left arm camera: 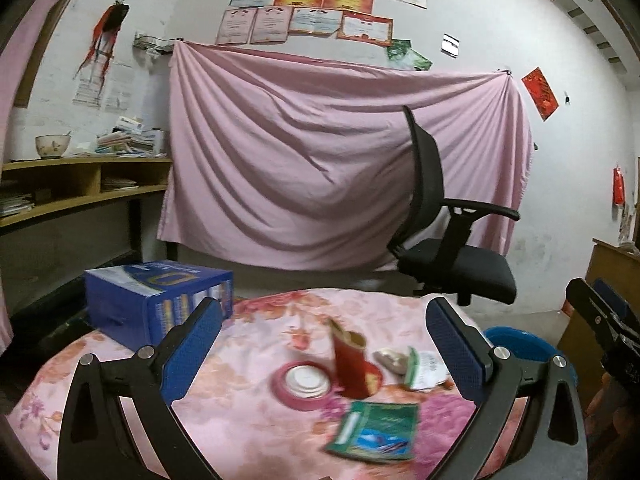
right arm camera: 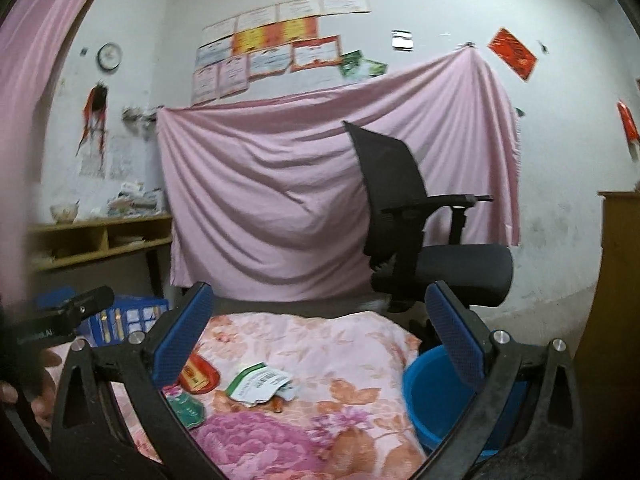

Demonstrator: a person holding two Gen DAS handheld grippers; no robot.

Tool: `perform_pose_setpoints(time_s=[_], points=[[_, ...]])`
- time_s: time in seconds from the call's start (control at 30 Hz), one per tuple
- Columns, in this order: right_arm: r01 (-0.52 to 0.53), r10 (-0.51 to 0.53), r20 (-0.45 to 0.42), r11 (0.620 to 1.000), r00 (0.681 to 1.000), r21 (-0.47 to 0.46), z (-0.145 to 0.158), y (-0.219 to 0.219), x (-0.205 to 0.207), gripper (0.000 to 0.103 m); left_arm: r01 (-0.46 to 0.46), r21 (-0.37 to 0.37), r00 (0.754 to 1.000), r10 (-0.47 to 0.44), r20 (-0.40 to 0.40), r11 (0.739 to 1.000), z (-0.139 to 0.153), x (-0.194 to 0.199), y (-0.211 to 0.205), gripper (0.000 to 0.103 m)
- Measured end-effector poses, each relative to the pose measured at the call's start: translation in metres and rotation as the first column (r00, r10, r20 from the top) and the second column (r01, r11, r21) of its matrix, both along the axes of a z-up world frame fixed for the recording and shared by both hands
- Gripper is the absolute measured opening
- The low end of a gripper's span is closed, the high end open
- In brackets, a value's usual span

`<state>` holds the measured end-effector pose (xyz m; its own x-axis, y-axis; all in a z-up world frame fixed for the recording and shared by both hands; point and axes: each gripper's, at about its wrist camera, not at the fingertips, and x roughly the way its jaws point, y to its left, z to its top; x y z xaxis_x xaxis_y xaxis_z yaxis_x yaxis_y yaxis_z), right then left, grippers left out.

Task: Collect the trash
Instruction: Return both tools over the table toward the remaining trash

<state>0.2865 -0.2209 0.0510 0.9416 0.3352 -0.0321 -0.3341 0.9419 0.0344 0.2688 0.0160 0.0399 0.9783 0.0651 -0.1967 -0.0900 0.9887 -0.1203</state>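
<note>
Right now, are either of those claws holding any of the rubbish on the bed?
No. The left claw and right claw both stand wide open with nothing between their pads; the red packet lies loose.

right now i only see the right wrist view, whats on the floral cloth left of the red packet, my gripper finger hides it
observer: a pink tape roll lies flat on the floral cloth, just left of the red packet.
operator: anything else near it that i'm missing
observer: a crumpled whitish wad sits right of the packet, beside the white-green wrapper.
operator: is the other hand free
observer: yes, the left gripper is open, with nothing between its fingers.
</note>
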Motion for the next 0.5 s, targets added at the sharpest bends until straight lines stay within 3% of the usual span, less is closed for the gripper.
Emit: perform_pose_setpoints(time_s=[0.37,0.5], points=[[-0.04,0.03,-0.1,0.995,0.995,-0.096,-0.016,0.038,0.02,0.103,-0.023,0.008,0.996,0.024,-0.086,1.0,-0.029,-0.003,0.035,0.1],[-0.032,0.013,-0.156,0.992,0.988,-0.119,-0.022,0.045,0.032,0.103,-0.002,-0.025,0.989,-0.002,-0.145,1.0,-0.036,0.009,0.043,0.1]])
